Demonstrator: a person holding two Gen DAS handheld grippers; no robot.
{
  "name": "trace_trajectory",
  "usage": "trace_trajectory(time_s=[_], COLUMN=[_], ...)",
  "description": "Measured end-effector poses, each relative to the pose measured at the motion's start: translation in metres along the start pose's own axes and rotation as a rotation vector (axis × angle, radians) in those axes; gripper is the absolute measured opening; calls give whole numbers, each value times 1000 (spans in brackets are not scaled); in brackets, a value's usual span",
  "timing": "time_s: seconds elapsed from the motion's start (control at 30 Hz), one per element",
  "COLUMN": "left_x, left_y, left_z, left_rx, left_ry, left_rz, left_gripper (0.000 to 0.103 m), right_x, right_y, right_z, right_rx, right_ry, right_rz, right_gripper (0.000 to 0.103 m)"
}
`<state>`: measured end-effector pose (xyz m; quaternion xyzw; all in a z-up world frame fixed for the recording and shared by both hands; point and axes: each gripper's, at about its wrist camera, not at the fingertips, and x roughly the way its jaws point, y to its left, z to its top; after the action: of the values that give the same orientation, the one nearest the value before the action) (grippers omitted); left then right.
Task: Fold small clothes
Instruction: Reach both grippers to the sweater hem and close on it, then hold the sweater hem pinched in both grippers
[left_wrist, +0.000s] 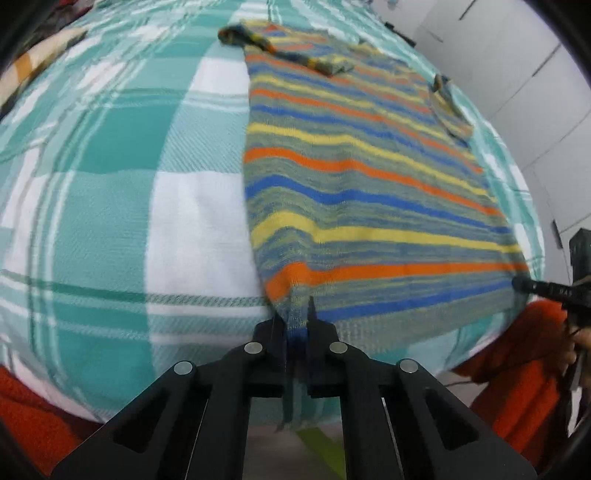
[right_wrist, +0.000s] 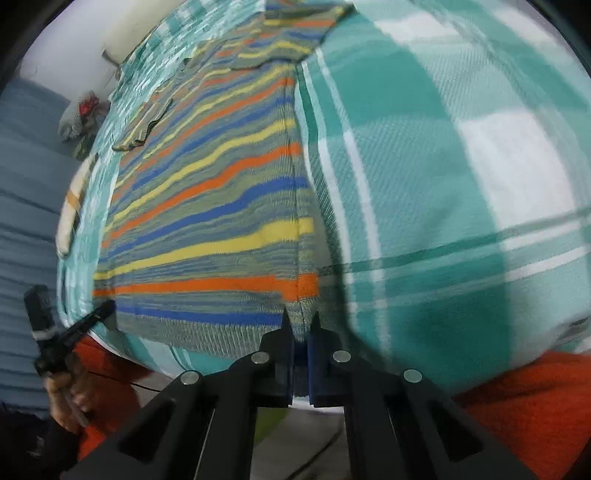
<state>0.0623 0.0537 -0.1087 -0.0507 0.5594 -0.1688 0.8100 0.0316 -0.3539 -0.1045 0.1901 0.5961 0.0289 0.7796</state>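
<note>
Teal-and-white checked cloth (left_wrist: 110, 206) covers the whole bench and hangs over its near edge; we see it in both wrist views. On it lies the striped knit sweater (left_wrist: 362, 184), spread flat with its hem toward us and its bands of orange, yellow and blue running across. Both sleeves are folded in over the body: one sleeve (left_wrist: 291, 51) crosses the chest near the neckline, the other (left_wrist: 448, 107) rests along the far side.

Our left gripper (left_wrist: 297, 332) is closed narrow on the hem corner at the sweater's left edge, with knit fabric pinched between its fingers and trailing down behind them. Our right gripper (right_wrist: 301, 332) is likewise clamped on the opposite hem corner, where the side seam meets the hem. Each gripper shows small at the edge of the other's view, at the bench's near edge. Orange knitted fabric (right_wrist: 517, 398) shows below the bench edge.
</note>
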Motion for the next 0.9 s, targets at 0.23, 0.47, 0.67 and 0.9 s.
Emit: trace_trajectory(time_s=[0.23, 0.47, 0.67, 0.9], left_x=[-3, 5, 10, 9], left_y=[5, 1, 2, 5], left_z=[-20, -29, -26, -23], left_rx=[17, 57, 40, 38], left_ry=[35, 58, 58, 55], left_rz=[34, 106, 120, 111], left_gripper=[4, 4, 4, 5], right_x=[-5, 21, 26, 33], right_y=[5, 2, 4, 16], right_z=[3, 8, 6, 6], right_rx=[-74, -54, -44, -53], right_ry=[26, 52, 28, 10], right_rz=[-120, -172, -175, -209], right_gripper=[4, 4, 4, 4])
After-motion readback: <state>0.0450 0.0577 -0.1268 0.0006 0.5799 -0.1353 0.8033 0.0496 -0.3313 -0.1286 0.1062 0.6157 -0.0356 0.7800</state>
